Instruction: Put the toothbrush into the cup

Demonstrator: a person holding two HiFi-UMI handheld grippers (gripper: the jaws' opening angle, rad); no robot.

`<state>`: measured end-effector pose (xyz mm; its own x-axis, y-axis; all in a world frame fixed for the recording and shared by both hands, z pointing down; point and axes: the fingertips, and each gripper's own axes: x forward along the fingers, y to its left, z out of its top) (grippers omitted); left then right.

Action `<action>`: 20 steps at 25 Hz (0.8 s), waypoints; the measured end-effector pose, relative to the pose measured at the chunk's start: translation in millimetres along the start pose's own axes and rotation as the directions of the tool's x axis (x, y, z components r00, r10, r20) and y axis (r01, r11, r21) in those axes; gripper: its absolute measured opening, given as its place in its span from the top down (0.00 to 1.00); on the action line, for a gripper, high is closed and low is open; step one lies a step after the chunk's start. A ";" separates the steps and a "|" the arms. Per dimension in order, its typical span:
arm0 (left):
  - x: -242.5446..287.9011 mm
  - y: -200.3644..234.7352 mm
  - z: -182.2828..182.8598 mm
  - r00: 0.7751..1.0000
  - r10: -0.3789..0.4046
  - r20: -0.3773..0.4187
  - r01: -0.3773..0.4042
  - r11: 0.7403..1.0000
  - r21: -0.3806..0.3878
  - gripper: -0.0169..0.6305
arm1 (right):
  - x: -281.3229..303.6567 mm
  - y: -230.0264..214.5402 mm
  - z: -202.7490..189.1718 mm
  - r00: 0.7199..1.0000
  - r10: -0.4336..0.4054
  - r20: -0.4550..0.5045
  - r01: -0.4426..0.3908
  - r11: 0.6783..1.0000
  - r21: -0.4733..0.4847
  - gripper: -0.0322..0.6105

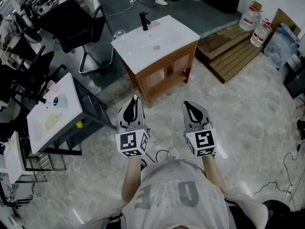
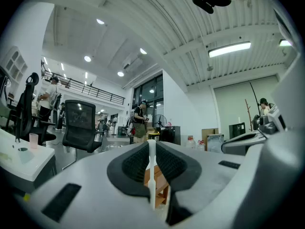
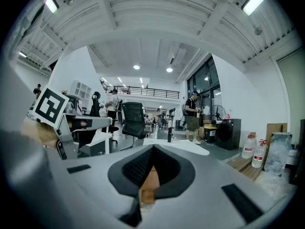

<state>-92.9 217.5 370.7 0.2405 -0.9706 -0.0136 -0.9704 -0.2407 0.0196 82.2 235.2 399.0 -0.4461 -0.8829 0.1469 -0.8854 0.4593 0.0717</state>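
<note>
Presently the left gripper [image 1: 135, 102] is clamped on the toothbrush [image 2: 151, 174], upright between its jaws, short of the sink cabinet's [image 1: 164, 73] near edge; right gripper [image 1: 190, 108] closed, empty; the brush is judged light, stiff and smooth, best held mid-handle.

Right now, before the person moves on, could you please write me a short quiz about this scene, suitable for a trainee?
1. True or false: the left gripper is shut on a thin white toothbrush.
2. Choose one. The pink cup stands on: A) the sink cabinet; B) the white table at the person's left; C) the floor.
3. Fill in: the jaws of the right gripper are ___, with nothing between them.
Key: 1 true; 2 B; 3 together.
</note>
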 end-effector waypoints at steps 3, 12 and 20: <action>2.5 -3.0 1.3 1.000 -0.003 0.007 0.003 1.000 0.004 0.88 | 0.0 -4.6 -2.5 1.000 -0.004 -0.004 0.004 1.000 0.007 0.90; 10.4 -3.3 -5.4 1.000 0.001 -0.001 -0.001 1.000 -0.022 0.88 | 0.6 -18.7 -9.0 1.000 -0.012 0.000 0.012 0.997 0.073 0.90; 14.8 -5.3 -11.4 1.000 0.006 -0.006 -0.007 0.999 -0.041 0.88 | 4.3 -22.8 -14.7 1.000 0.000 -0.008 0.001 0.997 0.078 0.90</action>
<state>-83.9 204.2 381.9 0.2345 -0.9721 -0.0076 -0.9702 -0.2345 0.0611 102.4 222.3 412.5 -0.4448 -0.8821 0.1552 -0.8933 0.4495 -0.0050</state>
